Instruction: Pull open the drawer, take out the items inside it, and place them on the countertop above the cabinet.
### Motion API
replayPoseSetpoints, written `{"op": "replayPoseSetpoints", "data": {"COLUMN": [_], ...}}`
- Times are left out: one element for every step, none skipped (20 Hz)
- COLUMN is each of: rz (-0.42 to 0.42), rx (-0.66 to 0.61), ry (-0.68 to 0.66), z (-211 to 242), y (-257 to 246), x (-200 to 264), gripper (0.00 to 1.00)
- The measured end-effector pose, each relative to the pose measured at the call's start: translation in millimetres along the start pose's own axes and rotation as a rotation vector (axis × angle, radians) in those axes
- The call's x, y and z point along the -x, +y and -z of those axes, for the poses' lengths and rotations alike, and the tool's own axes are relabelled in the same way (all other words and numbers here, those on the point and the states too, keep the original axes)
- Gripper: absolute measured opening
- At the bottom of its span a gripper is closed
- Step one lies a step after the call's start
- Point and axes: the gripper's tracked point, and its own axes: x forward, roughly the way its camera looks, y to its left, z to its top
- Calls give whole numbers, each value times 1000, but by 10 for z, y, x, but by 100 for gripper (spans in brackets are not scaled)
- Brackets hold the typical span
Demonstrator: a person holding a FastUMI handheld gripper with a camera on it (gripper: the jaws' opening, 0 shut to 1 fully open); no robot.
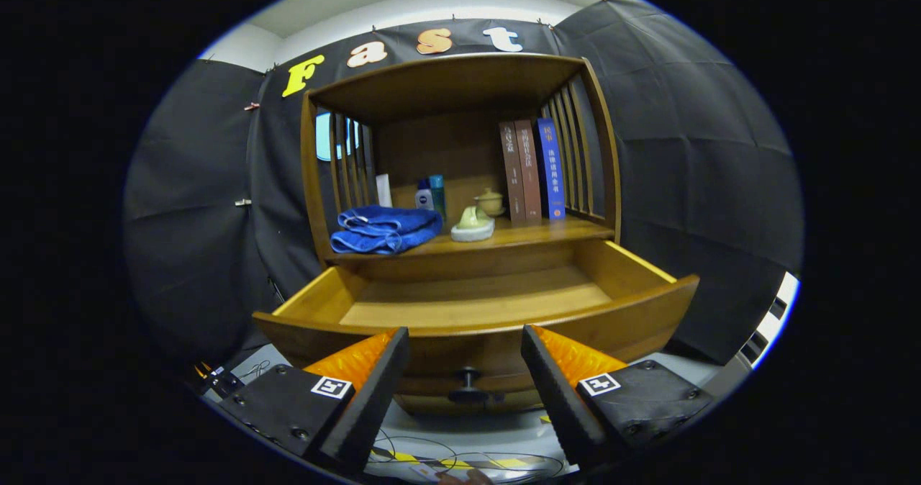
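The wooden cabinet's drawer (633, 269) is pulled out toward me, and the part of its floor I can see is bare. Its dark knob (468, 381) sits low on the front panel, between my fingers and slightly beyond them. My gripper (466, 370) is open, with nothing between its fingers, hovering in front of the drawer front. On the countertop (547, 232) above the drawer lie a folded blue towel (386, 229) on the left and a pale green item on a white base (473, 223) near the middle.
Further back on the countertop stand two small bottles (430, 196), a white tube (383, 190), a small lidded pot (490, 201) and three upright books (532, 171) at the right. Slatted sides and a top board enclose the shelf. Cables lie on the floor below.
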Motion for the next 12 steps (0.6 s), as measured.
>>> {"op": "replayPoseSetpoints", "data": {"rz": [1, 3, 3, 0, 0, -1, 0, 8, 12, 16, 20, 23], "rx": [0, 3, 6, 5, 5, 3, -1, -2, -2, -2, 0, 5], "ry": [4, 3, 8, 21, 38, 49, 51, 49, 48, 44, 43, 43], "z": [62, 112, 145, 198, 248, 223, 221, 209, 218, 208, 202, 203], "y": [-10, -14, -26, -28, -34, -34, -31, -45, -53, -49, -43, -45], "x": [-49, -90, -161, -216, -256, -275, -309, -324, -332, -338, -337, -344], "gripper": [99, 99, 99, 99, 99, 99, 99, 99, 99, 99, 99, 98]}}
